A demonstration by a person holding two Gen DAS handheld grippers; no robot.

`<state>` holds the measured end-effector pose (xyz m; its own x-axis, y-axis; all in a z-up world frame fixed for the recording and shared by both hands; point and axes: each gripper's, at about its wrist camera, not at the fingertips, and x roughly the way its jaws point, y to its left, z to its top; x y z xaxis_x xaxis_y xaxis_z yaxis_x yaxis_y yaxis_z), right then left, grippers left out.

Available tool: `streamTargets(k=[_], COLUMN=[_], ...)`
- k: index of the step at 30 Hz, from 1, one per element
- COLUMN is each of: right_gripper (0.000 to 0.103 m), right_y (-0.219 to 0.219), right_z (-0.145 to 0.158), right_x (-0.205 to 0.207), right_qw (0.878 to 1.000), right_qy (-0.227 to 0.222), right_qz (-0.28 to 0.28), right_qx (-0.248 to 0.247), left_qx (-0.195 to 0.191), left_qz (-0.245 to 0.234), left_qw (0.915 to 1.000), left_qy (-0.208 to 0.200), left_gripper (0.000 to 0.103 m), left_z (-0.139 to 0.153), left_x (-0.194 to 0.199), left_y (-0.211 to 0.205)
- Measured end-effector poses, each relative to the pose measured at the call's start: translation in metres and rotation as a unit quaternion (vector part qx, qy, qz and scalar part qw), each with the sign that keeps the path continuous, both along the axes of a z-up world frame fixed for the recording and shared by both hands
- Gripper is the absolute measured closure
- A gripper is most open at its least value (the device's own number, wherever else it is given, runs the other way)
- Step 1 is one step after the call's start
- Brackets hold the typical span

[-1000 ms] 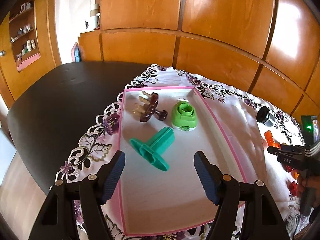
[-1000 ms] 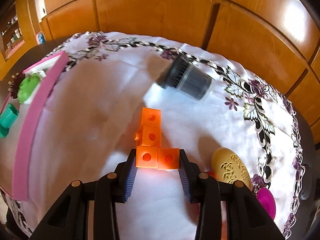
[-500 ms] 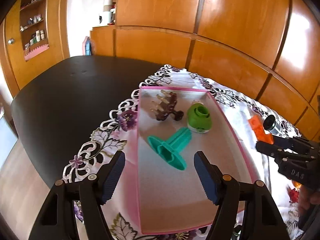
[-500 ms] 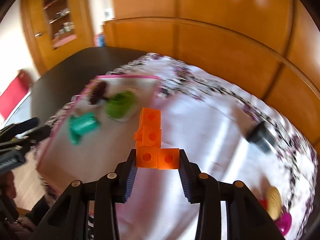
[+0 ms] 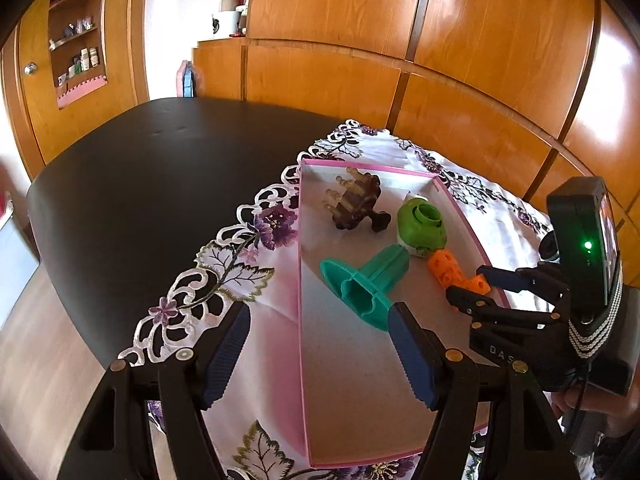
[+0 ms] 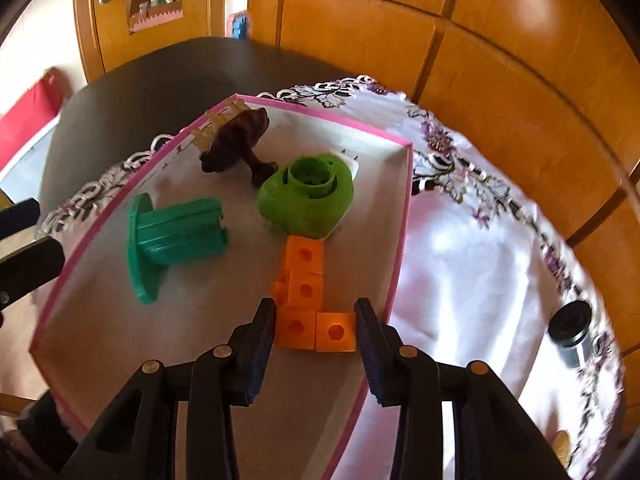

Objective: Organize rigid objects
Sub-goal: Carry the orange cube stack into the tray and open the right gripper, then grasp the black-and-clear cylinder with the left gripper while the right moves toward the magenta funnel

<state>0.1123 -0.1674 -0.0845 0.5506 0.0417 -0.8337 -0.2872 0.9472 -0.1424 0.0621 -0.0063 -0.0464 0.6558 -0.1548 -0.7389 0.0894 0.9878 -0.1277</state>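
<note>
The right gripper (image 6: 315, 330), clamped on one orange plastic cube-block piece (image 6: 310, 304), was inside the pink-rimmed tray's (image 6: 402, 240) right edge, beside three items; the left gripper (image 5: 318, 354) stood half-open, empty.

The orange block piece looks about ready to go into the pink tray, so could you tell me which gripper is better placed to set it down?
Right. The right gripper is shut on the orange block piece over the pink tray; the left gripper stands open and empty.
</note>
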Motion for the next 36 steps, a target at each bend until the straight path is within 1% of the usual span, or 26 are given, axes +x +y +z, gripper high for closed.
streamTargets(k=[3, 5, 7, 13, 21, 29, 36], right_gripper=[0.062, 0.059, 0.058, 0.057, 0.056, 0.055, 0.056], right_y=[0.0, 0.0, -0.002, -0.009, -0.025, -0.061, -0.12], right_z=[0.001, 0.002, 0.006, 0.022, 0.037, 0.054, 0.066], right_x=[-0.001, -0.001, -0.004, -0.016, -0.034, -0.057, -0.076], right_qw=[1.0, 1.0, 1.0, 0.998, 0.994, 0.989, 0.981], right_qy=[-0.001, 0.002, 0.005, -0.013, -0.035, -0.058, -0.073], right_qz=[-0.001, -0.003, -0.01, -0.026, -0.05, -0.085, -0.144], right_qx=[0.002, 0.005, 0.019, 0.056, 0.087, 0.104, 0.109], left_qx=[0.001, 0.002, 0.002, 0.004, 0.01, 0.017, 0.026], left_qz=[-0.003, -0.004, -0.005, -0.008, -0.019, -0.031, -0.045], left_qw=[1.0, 1.0, 1.0, 0.9999, 0.9996, 0.9991, 0.9984], left_qy=[-0.001, -0.002, -0.004, -0.009, -0.017, -0.022, -0.021], left_gripper=[0.031, 0.031, 0.031, 0.031, 0.031, 0.031, 0.03], left_z=[0.001, 0.001, 0.003, 0.006, 0.01, 0.013, 0.014], left_x=[-0.001, -0.001, -0.002, -0.005, -0.011, -0.015, -0.017], left_y=[-0.002, -0.002, -0.002, -0.005, -0.011, -0.018, -0.028])
